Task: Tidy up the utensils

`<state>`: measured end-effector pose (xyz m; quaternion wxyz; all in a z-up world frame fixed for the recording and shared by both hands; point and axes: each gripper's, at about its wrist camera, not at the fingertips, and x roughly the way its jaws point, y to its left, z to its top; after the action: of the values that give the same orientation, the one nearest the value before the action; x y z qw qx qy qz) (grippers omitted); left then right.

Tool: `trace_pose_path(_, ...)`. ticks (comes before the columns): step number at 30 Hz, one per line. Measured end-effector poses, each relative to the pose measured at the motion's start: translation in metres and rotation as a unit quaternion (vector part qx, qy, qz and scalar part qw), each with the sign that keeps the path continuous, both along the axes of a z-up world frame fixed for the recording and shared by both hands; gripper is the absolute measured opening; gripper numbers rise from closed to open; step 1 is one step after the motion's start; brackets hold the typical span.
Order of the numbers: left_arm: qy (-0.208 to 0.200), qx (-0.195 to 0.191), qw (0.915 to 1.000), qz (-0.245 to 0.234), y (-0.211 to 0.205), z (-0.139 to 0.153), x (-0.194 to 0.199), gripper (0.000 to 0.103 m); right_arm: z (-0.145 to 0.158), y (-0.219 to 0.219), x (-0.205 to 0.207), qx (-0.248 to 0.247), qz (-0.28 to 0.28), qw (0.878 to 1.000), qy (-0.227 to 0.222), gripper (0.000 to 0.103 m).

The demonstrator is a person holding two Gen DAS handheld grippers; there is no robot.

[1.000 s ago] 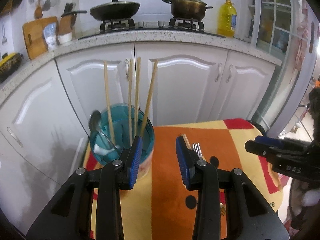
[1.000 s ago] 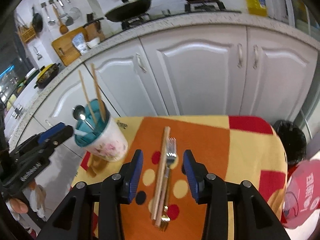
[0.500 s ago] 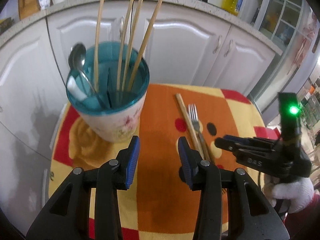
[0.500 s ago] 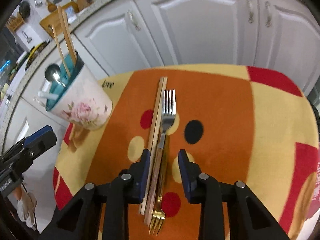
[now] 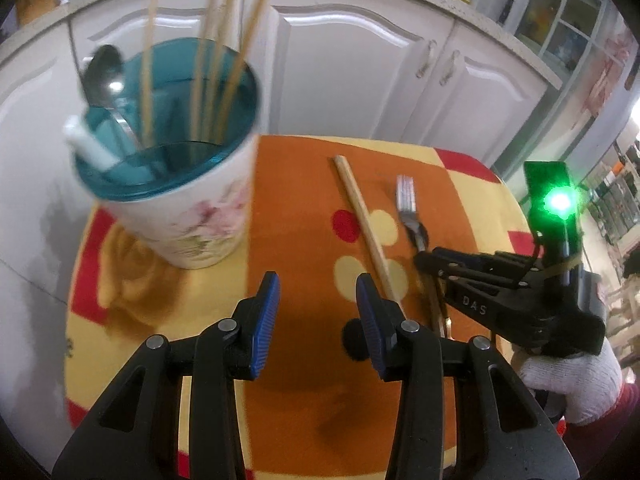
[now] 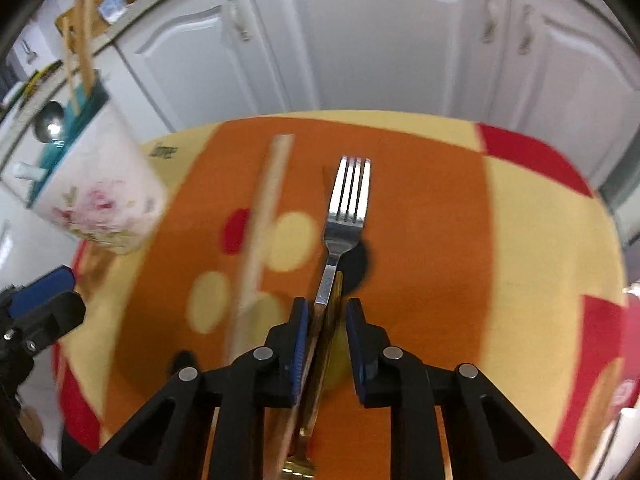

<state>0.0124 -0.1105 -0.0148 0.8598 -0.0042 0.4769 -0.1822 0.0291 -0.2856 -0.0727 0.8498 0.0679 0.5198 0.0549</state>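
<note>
Straddling the fork handle, right gripper, handle end hidden, chopstick blurred.

A shiny polished steel fork and a matt pale wooden chopstick lie on soft orange-and-yellow cloth ahead of the black plastic right claw; left, a glossy floral ceramic cup.

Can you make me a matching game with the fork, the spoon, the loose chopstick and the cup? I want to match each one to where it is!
Things:
1. fork
2. spoon
3. loose chopstick
4. cup

Places:
A. standing in the cup
B. lying on the cloth, left of the fork
C. handle between the right gripper's fingers
D. upright on the cloth's left side

Pairs: 1-C, 2-A, 3-B, 4-D
</note>
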Motion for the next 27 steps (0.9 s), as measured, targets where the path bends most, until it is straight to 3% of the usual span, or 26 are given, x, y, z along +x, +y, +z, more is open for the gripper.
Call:
trace_pose_path(9,0.058,-0.026,0.9971,-0.042,-0.044,-0.035,0.037,0.037,0.015,-0.041,-0.019,0.050,-0.035,0.998,-0.005,0.018)
trace_pose_path(14,0.072,0.006,0.9964,-0.044,-0.058,-0.052,0.051,0.024,0.023,-0.048,-0.023,0.066,-0.044,0.997,-0.010,0.018)
trace_pose_path(17,0.075,-0.002,0.9959,-0.050,-0.063,-0.054,0.056,0.024,0.025,-0.052,-0.023,0.071,-0.045,0.996,-0.012,0.018)
trace_pose_path(23,0.058,0.018,0.9968,-0.053,-0.067,-0.055,0.060,0.024,0.023,-0.044,-0.017,0.073,-0.036,0.997,-0.008,0.019)
trace_pose_path(27,0.073,0.001,0.9965,-0.041,-0.059,-0.058,0.066,0.024,0.020,-0.041,-0.014,0.077,-0.032,0.997,-0.005,0.019)
